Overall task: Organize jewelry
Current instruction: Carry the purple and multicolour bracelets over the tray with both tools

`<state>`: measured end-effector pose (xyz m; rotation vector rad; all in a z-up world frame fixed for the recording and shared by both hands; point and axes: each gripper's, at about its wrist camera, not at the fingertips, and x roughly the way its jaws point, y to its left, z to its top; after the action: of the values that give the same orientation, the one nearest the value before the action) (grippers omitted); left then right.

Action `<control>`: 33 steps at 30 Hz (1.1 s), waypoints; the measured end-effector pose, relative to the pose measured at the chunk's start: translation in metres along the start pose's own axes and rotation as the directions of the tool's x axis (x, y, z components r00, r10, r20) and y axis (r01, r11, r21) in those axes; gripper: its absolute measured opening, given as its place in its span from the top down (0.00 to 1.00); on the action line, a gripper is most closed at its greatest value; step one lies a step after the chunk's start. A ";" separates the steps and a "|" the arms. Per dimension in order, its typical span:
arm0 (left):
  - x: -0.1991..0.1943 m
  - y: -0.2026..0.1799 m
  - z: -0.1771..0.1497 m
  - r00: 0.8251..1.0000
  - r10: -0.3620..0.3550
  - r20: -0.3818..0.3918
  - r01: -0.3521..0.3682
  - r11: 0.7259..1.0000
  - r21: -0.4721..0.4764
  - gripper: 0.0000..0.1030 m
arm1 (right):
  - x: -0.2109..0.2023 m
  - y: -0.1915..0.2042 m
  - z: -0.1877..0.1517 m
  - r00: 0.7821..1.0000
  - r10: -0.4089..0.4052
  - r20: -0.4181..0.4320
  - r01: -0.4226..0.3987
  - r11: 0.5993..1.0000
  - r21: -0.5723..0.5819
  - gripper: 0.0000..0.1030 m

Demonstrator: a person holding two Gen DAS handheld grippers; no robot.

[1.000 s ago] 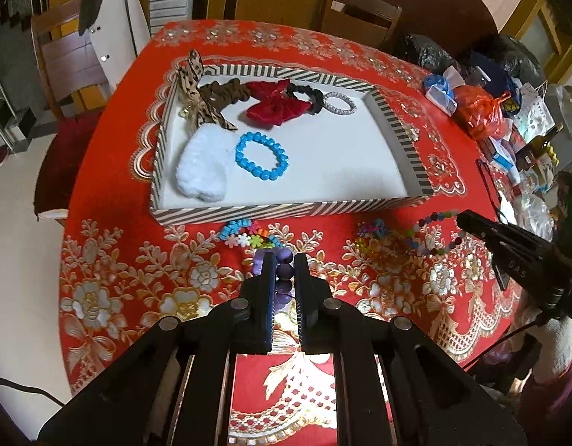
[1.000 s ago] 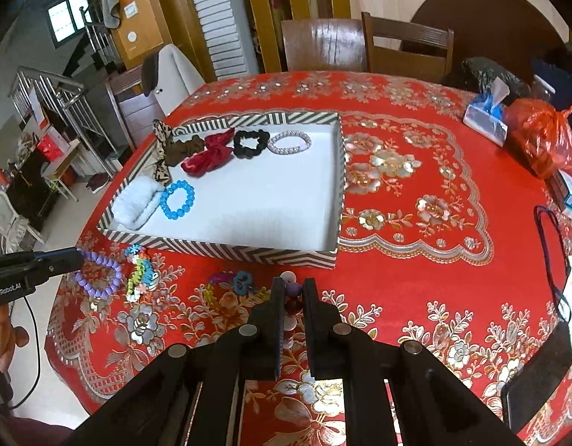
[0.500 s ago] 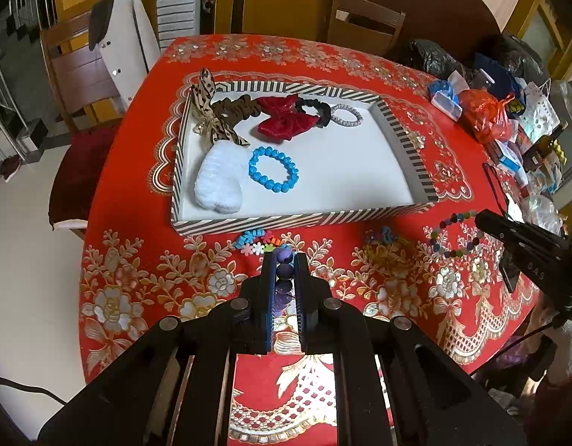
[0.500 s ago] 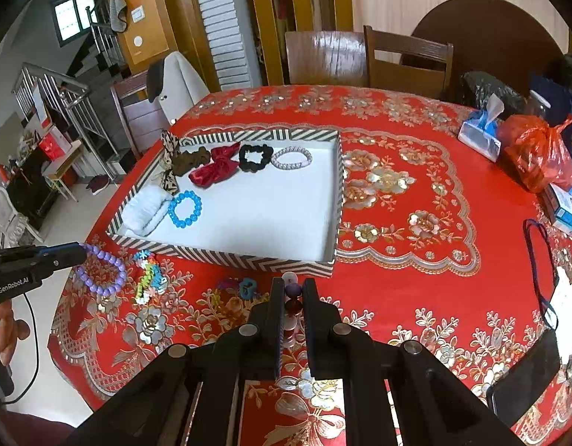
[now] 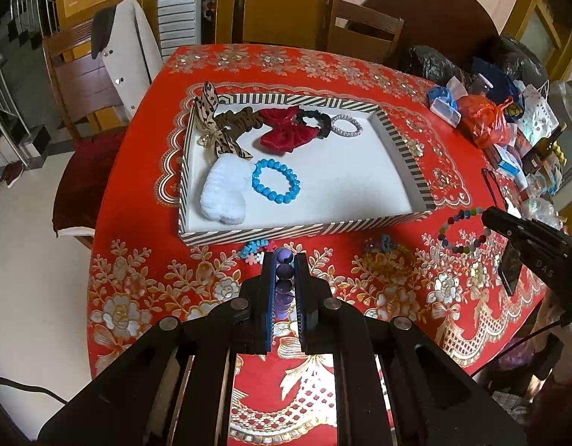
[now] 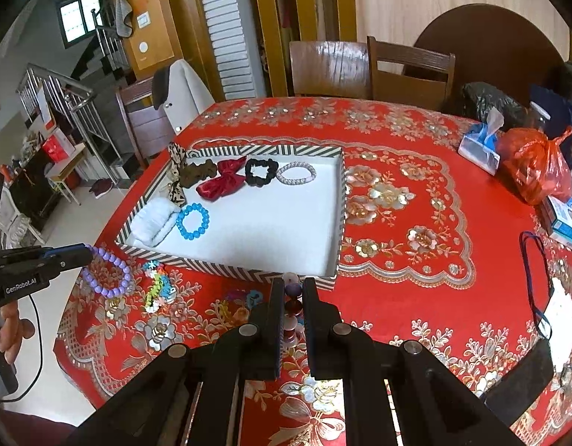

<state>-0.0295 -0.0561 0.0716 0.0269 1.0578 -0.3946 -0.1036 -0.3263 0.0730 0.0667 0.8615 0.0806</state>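
Note:
A striped tray (image 5: pixel 405 148) (image 6: pixel 340 200) on the red table holds hair ties, a red bow (image 5: pixel 286 135), a white scrunchie (image 5: pixel 223 193) and a blue bead bracelet (image 5: pixel 275 180) (image 6: pixel 192 221). My left gripper (image 5: pixel 285 260) is shut on a purple bead bracelet (image 5: pixel 285 271) (image 6: pixel 107 277), held above the table near the tray's front edge. My right gripper (image 6: pixel 293 286) is shut on a multicoloured bead bracelet (image 6: pixel 293 291) (image 5: pixel 462 230), held above the table at the tray's front right corner.
A colourful flower bracelet (image 6: pixel 158 290) (image 5: pixel 254 249) and a small blue-purple piece (image 5: pixel 382 243) (image 6: pixel 249 297) lie on the cloth in front of the tray. Bags, tissues and boxes (image 5: pixel 483 119) crowd the right side. Chairs (image 6: pixel 408 70) stand behind the table.
Both grippers have lifted up and back from the table, each with its bracelet; the tray now looks smaller and farther below.

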 end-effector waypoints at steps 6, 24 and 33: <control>-0.006 0.002 0.008 1.000 0.004 0.019 -0.004 1.000 -0.002 0.92 | -0.002 0.006 0.007 1.000 0.003 0.009 -0.003 1.000 -0.013 0.91; -0.013 0.014 0.022 0.996 -0.092 -0.007 0.092 0.995 -0.048 0.92 | -0.005 0.023 0.030 0.999 0.015 0.035 -0.013 0.998 -0.061 0.92; -0.016 0.014 0.030 0.995 -0.104 0.000 0.104 0.993 -0.055 0.92 | 0.003 0.023 0.036 0.999 0.021 0.027 -0.019 0.998 -0.068 0.92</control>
<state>-0.0063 -0.0445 0.0975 -0.0766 1.0751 -0.4597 -0.0756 -0.3038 0.0963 0.0128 0.8302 0.1271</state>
